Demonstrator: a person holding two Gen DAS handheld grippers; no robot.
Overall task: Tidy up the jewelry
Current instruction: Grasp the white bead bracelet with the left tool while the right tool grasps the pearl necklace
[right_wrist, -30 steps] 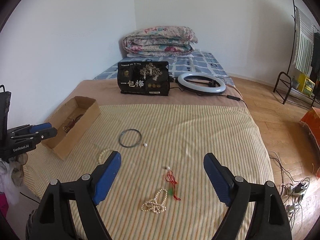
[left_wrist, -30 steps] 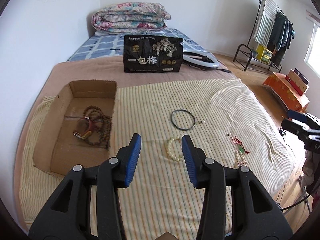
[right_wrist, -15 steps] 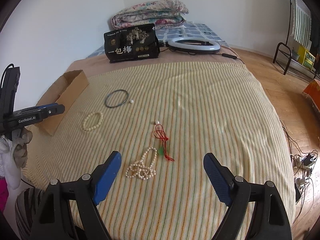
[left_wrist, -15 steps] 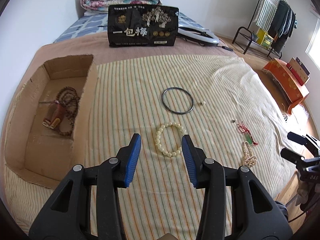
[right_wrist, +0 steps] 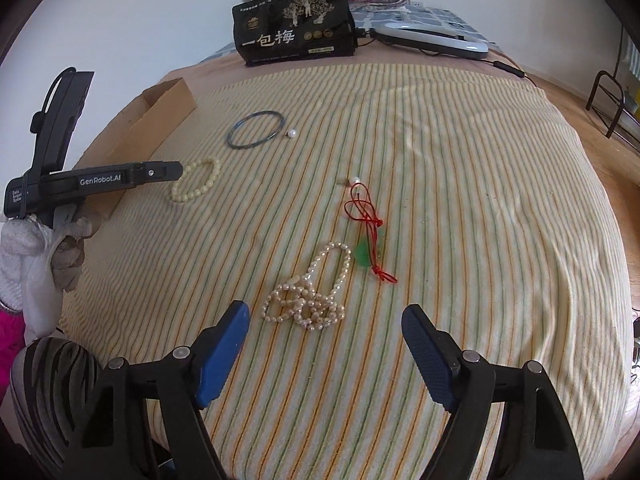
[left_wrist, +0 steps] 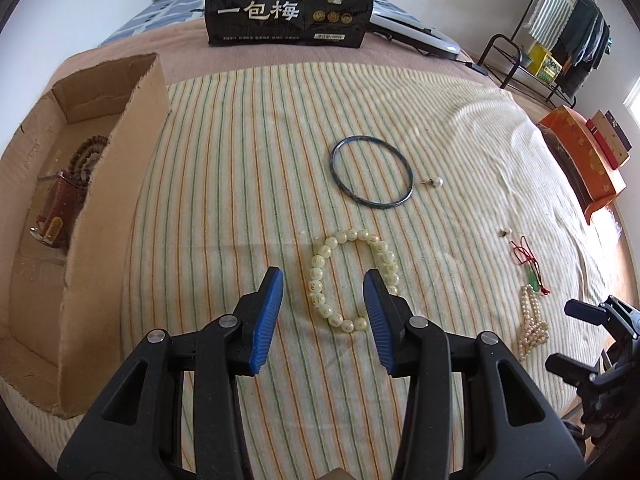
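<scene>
My left claw [left_wrist: 323, 312] hangs open over the pale bead bracelet [left_wrist: 352, 278] on the striped bed cover [left_wrist: 240, 184], nothing gripped. I should set one finger inside the loop and one outside, then pinch a single strand, not the cloth. My right claw [right_wrist: 325, 354] stands wide, its jaws having just narrowed a little, empty, near the heaped pearl necklace [right_wrist: 310, 298]; aim for the thick tangle. The cardboard box [left_wrist: 80, 208] waits at the left.
</scene>
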